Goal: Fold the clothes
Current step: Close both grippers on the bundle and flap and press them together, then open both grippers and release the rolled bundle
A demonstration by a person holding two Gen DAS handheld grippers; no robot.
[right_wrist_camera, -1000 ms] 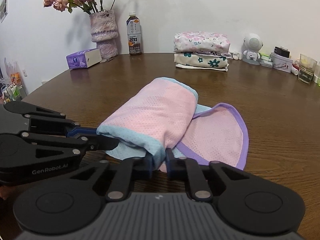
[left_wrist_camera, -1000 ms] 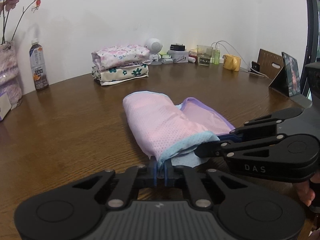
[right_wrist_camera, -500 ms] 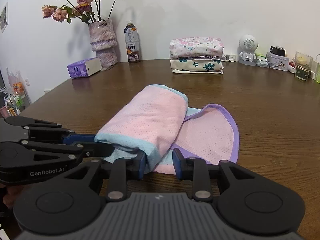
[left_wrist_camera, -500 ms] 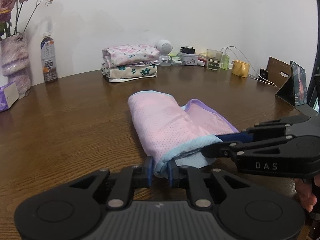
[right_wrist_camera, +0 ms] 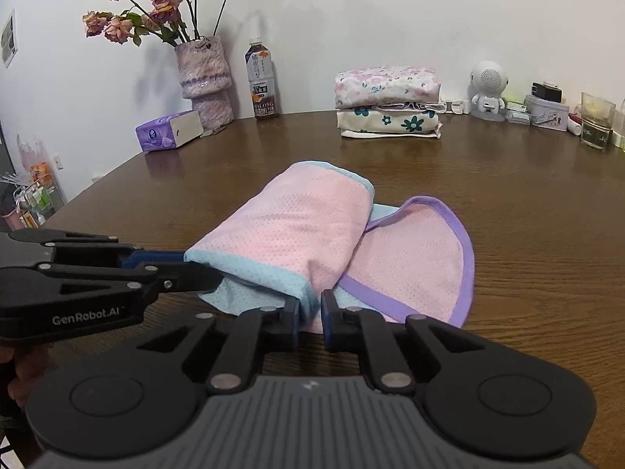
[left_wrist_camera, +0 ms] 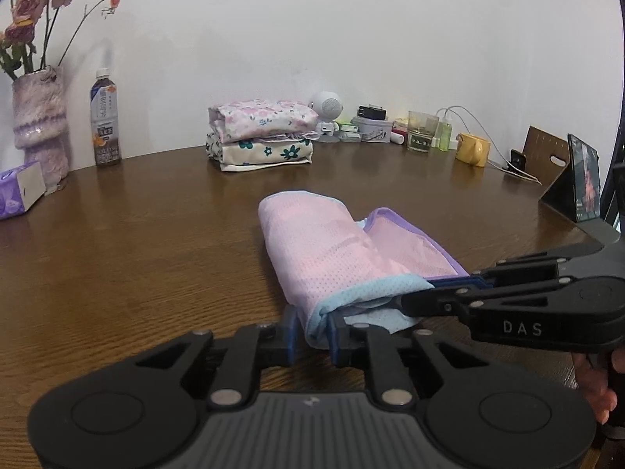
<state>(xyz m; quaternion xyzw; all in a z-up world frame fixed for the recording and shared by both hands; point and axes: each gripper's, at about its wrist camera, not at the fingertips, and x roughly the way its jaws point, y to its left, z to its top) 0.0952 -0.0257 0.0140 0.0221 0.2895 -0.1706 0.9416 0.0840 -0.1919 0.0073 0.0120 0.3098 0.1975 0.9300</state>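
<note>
In the left wrist view, the left gripper [left_wrist_camera: 311, 334] is sitting low at the near corner of a pink mesh garment with pale blue and purple trim [left_wrist_camera: 328, 252], which is lying partly folded in the middle of the round brown wooden table [left_wrist_camera: 136, 258]. Its jaws are opening, with the blue hem between the blue pads, which appear no longer to be pressing it. The right gripper [left_wrist_camera: 425, 293] is reaching in from the right, its tips at the same hem. At the far edge, a stack of two folded floral cloths [left_wrist_camera: 261, 136] is showing work already done.

In the right wrist view, the right gripper [right_wrist_camera: 310, 314] is closing on the blue-trimmed corner, and its pads seem to be clamping the cloth. The left gripper [right_wrist_camera: 195, 265] is lying against the fold's left end. One side of the garment is already folded over; a purple-edged flap is lying flat to the right. By my judgement, this piece is about halfway: the flap needs folding in, then stacking.
</note>
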